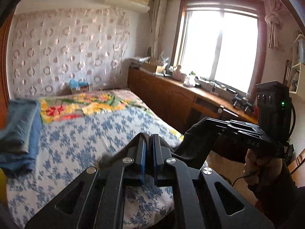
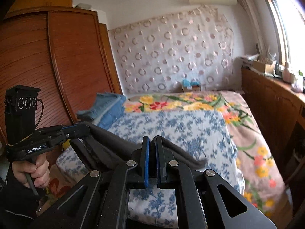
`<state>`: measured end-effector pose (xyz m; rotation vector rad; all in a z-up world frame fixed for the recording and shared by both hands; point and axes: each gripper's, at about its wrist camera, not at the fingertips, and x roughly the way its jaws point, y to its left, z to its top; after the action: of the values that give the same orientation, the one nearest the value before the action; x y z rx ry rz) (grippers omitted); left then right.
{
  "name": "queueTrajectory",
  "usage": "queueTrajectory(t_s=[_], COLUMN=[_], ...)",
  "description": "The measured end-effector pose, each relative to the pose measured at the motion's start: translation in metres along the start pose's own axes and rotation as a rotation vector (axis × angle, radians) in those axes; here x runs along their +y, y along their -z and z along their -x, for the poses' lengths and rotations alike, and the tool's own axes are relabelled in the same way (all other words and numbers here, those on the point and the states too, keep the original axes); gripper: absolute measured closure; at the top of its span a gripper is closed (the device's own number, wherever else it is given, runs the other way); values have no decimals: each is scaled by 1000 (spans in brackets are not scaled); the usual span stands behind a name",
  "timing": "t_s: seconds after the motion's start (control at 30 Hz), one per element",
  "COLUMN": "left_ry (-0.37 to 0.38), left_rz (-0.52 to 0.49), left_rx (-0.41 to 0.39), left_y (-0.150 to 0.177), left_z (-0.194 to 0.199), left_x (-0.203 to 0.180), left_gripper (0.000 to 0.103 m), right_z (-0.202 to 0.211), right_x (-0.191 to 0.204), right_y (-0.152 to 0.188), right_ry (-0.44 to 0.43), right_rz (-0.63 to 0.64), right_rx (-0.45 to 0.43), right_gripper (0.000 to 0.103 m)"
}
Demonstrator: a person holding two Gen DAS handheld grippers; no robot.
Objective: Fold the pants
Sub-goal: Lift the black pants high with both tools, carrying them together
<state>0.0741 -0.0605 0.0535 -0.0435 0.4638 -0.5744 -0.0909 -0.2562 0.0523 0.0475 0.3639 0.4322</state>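
slip risk: thin pinch only on the edge of the dark grey soft fabric pants [image 1: 192,143]; could slide out of either set of pads if pulled apart too hard.
sag risk: cloth span between the two grippers hanging slack; could bunch or fold crooked when laid down, judged from the droop in the right wrist view.
snag risk: folded blue cloth stack [image 1: 17,133] left of the left gripper, near the landing area; trailing pants could drag over it.
blur note: both views smeared, so exact grip depth hard to read.
left gripper [image 1: 147,142]: black frame, blue pads; clamped tight on a dark fold of the pants, fabric wedged between the pads and spilling right toward the other tool.
pants place: lifted off the bed with blue-and-white floral sheet [image 1: 91,137], strung between the two grippers, bed below and ahead of both.
right gripper [image 2: 152,143]: same black-and-blue build; pinched closed on the pants edge, cloth draped over its right finger and running left to the other gripper.
holding hand: bare hand [image 2: 33,171] wrapped round the left tool's handle, left of the right gripper.
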Motion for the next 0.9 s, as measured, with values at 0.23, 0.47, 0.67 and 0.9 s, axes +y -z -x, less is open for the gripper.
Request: queueTrajectory(t_s=[0.23, 0.47, 0.67, 0.9], left_ry=[-40, -87, -100, -131], left_rz=[-18, 2, 46, 52], left_rx=[-85, -89, -47, -16], left_y=[-25, -25, -16, -39], left_z=[28, 18, -13, -46], left_x=[9, 36, 69, 104], left_gripper=[96, 96, 96, 96], right_z=[5, -26, -68, -122], right_x=[13, 7, -7, -16], right_y=[-23, -22, -28, -72], right_ry=[-26, -53, -63, -32], right_rz=[83, 121, 137, 168], right_rx=[-58, -57, -10, 30], right_gripper=[98, 98, 98, 98])
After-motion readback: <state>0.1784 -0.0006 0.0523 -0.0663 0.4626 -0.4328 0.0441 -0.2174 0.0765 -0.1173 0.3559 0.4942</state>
